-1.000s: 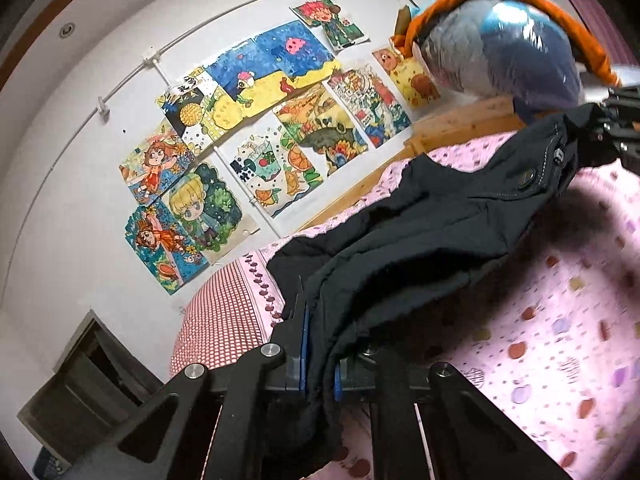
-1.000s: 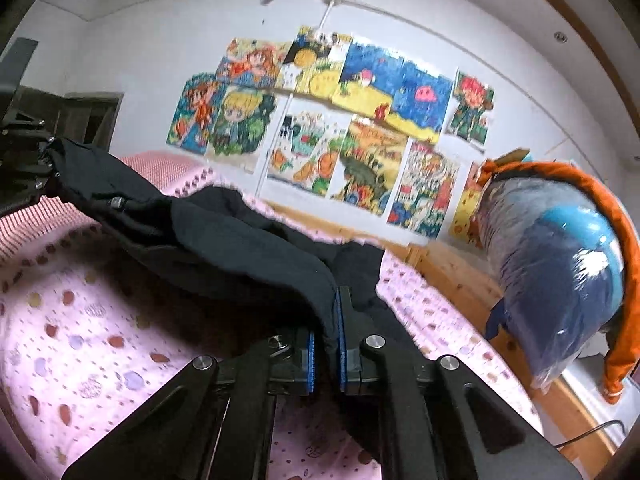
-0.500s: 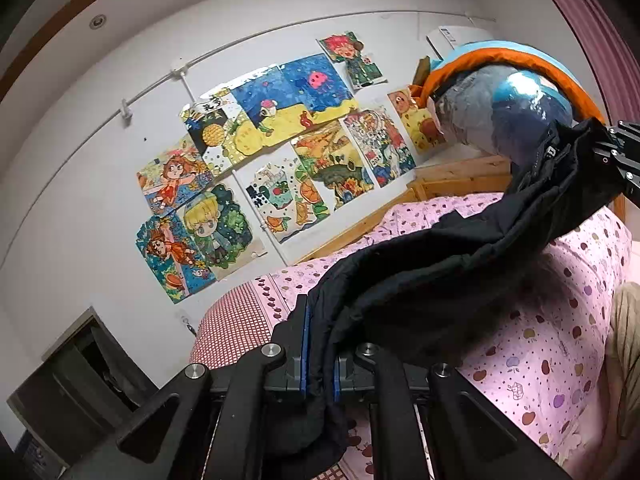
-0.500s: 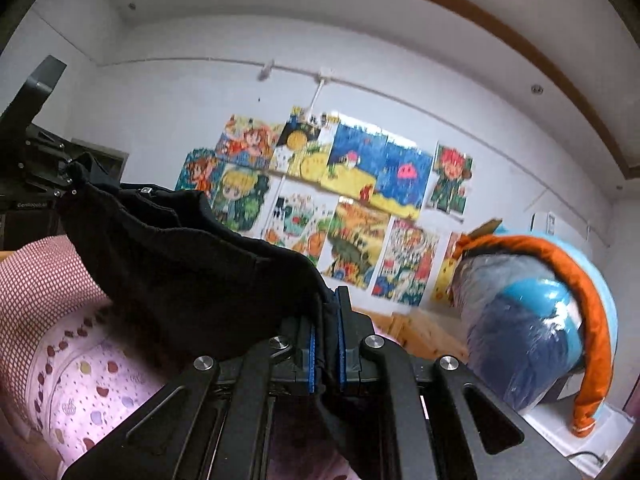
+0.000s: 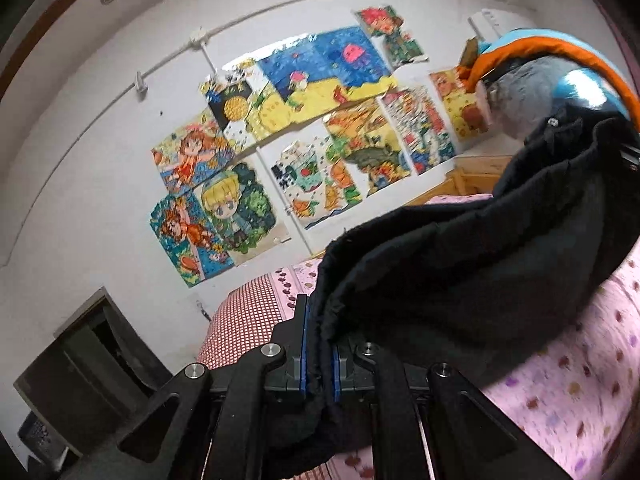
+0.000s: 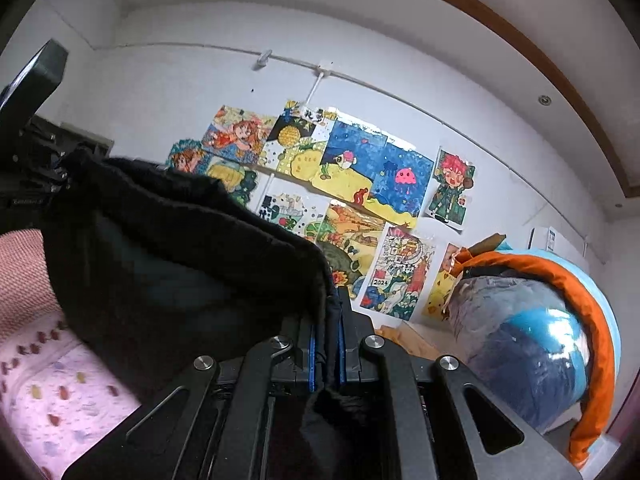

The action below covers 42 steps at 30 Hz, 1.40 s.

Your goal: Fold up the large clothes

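Black garment [image 5: 460,264] hangs stretched between left gripper [image 5: 318,354] and right gripper [image 6: 326,354], above the pink bed [image 5: 568,384]. Both jaws are closed on its edge, probably the waistband.

Soft daylight, fisheye-warped edges, motion-blurred bedspread [image 5: 568,392].

garment [image 5: 460,264]: black | bedsheet [image 5: 560,400]: pink, spotted | pillow [image 5: 248,316]: red-white check | tool pads [image 5: 303,344]: blue

Left gripper [image 5: 319,354] clamps a black garment [image 5: 460,264] stretched above a pink spotted bedspread [image 5: 568,392], apparently toward the right gripper [image 5: 630,160], below children's drawings [image 5: 304,148]
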{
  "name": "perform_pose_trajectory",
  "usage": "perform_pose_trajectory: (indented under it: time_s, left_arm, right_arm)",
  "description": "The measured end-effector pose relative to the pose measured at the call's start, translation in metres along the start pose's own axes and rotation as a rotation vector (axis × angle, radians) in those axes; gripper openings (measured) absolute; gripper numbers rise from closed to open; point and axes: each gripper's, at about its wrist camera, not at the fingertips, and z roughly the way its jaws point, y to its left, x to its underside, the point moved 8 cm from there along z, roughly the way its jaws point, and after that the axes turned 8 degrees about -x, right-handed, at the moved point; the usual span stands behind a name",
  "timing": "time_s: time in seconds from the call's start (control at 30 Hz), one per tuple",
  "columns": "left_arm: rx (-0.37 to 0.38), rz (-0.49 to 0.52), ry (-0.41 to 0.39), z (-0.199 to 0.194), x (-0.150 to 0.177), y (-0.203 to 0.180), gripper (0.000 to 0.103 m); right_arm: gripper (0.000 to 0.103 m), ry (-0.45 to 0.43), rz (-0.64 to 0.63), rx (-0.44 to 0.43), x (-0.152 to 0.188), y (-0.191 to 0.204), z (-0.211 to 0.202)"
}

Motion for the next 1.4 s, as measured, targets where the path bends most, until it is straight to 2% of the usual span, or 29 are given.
perform_pose_trajectory:
  time_s: [0.1, 0.37, 0.77, 0.93, 1.03, 1.17, 1.3, 1.4]
  left_arm:
    - [-0.015, -0.019, 0.041, 0.032, -0.007, -0.007, 0.009]
    - [-0.047, -0.02, 0.077, 0.106, -0.014, -0.031, 0.009]
    - [-0.026, -0.016, 0.179, 0.215, 0.009, -0.077, 0.009]
    - [0.013, -0.025, 0.262, 0.259, 0.029, -0.1, 0.009]
    - [0.044, -0.03, 0.295, 0.277, 0.04, -0.112, 0.009]
    - [0.078, -0.044, 0.314, 0.288, 0.046, -0.12, 0.012]
    - [0.129, -0.075, 0.339, 0.299, 0.05, -0.12, 0.013]
    - [0.182, -0.125, 0.349, 0.299, 0.052, -0.116, 0.014]
  right_arm:
    - [0.007, 0.023, -0.018, -0.014, -0.002, -0.001, 0.026]
    - [0.007, 0.068, -0.071, -0.013, 0.007, -0.005, 0.1]
    - [0.007, 0.238, -0.059, -0.051, 0.066, 0.005, 0.241]
    - [0.007, 0.322, -0.059, -0.078, 0.103, 0.019, 0.284]
    - [0.007, 0.371, -0.055, -0.091, 0.128, 0.027, 0.3]
    - [0.007, 0.437, -0.01, -0.15, 0.156, 0.035, 0.319]
    - [0.009, 0.468, 0.052, -0.209, 0.17, 0.035, 0.327]
    - [0.012, 0.451, 0.071, -0.233, 0.169, 0.034, 0.326]
